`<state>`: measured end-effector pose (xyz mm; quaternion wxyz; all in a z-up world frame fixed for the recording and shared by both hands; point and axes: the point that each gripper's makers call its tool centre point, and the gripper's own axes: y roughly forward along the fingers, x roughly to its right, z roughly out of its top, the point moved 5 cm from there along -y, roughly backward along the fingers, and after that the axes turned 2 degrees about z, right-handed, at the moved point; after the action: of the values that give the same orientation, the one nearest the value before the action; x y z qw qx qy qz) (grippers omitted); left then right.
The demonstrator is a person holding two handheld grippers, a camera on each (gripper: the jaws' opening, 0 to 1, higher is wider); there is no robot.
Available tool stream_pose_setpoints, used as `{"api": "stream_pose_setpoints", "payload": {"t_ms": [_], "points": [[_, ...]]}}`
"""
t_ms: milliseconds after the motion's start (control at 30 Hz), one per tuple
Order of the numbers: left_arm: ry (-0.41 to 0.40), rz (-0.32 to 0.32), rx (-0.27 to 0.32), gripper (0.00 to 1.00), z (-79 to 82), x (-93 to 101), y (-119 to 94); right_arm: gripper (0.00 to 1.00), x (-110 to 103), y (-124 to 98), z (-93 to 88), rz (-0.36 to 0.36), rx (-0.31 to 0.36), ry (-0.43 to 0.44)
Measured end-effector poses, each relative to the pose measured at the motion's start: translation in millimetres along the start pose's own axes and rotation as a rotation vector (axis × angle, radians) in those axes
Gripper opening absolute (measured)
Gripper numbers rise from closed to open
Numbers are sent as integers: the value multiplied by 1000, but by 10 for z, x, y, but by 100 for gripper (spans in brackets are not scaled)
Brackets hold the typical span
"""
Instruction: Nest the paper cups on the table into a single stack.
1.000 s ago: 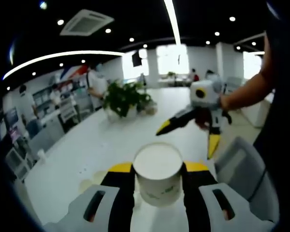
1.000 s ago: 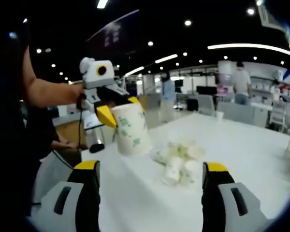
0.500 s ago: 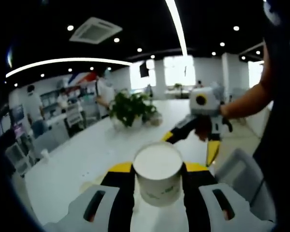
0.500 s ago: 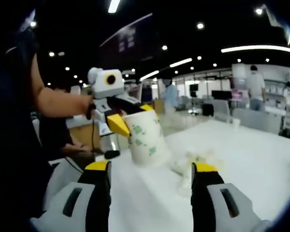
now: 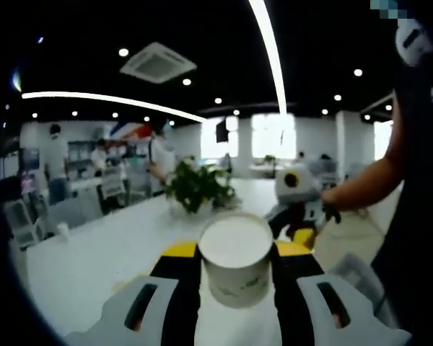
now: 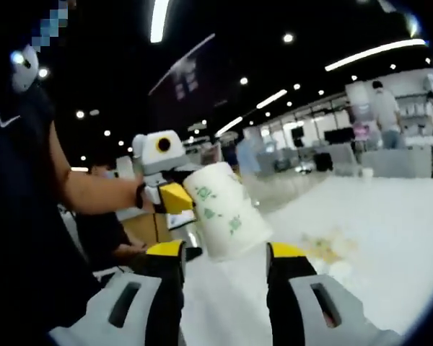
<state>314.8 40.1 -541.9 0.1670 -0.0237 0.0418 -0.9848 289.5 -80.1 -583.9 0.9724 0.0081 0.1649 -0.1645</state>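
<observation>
A white paper cup [image 5: 237,267] with green print is gripped between the yellow-tipped jaws of my left gripper [image 5: 237,254], its round white end facing forward. In the right gripper view the same cup [image 6: 226,211] hangs tilted in the air, held by the left gripper [image 6: 175,194]. Its lower end dips into the narrow gap between the jaws of my right gripper [image 6: 225,252], which stand open close to its sides. The right gripper [image 5: 300,216] shows just behind the cup in the left gripper view. A blurred pile of loose cups [image 6: 330,249] lies on the white table [image 6: 390,216].
The long white table [image 5: 86,259] runs away ahead, with a potted plant [image 5: 198,189] on it. A person's bare arm [image 6: 94,193] and dark shirt fill the left of the right gripper view. People, chairs and shelves stand far behind.
The right gripper's jaws have narrowed and moved up to the held cup, whose lower end now sits between them. In the left gripper view the right gripper has come in behind the cup.
</observation>
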Motion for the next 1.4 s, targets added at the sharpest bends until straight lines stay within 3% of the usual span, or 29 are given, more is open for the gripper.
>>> {"api": "stream_pose_setpoints", "payload": {"t_ms": [167,467,667,1000,1400], "points": [[-36,-9,37,37,24,-5,-28,31,-28,-34,75,32,34,21],[-91,-140,-8,36,-76,102,-110,22,-167,-31,91,115,-3,3],[-104,-173,-15,37,-102,129,-137,12,-246,-19,96,173,-8,4],[-85,-175,-24,37,-96,150,-131,4,-352,0,264,217,12,9],[-80,-155,8,38,-37,135,-184,0,-467,31,363,242,-14,5]]}}
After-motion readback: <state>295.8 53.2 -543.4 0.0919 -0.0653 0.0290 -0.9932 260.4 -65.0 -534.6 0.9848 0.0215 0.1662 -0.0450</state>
